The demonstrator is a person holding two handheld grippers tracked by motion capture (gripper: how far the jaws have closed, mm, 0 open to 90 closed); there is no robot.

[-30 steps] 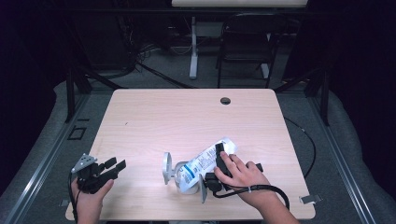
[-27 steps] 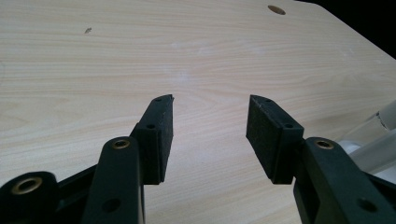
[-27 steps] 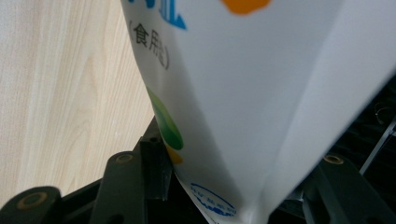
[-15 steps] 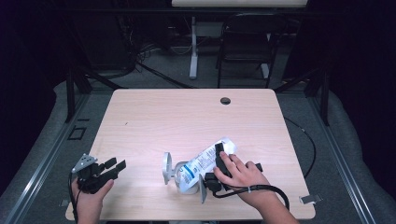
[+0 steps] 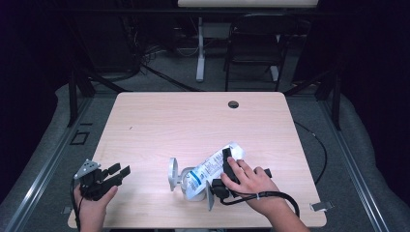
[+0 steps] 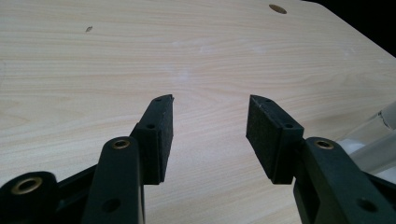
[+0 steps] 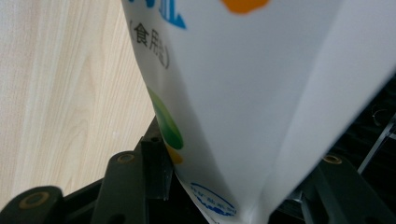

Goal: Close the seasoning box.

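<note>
High view: right hand (image 5: pixel 249 181) covers most of the right claw (image 5: pixel 225 162), so its tips are hard to make out. Right gripper view is close and blurred — white printed pouch (image 7: pixel 243 93) sits between the jaws, pinched at its lower end; right-hand jaw mostly hidden behind it. Pouch (image 5: pixel 210 171) lies tilted on the worktop (image 5: pixel 193 121), front centre, next to a clear container (image 5: pixel 181 178) I can't identify. Left claw (image 6: pixel 210 126) spread wide, nothing between the pads — held low over bare wood at the front-left corner, left hand (image 5: pixel 94 200) cut off by the frame edge.
</note>
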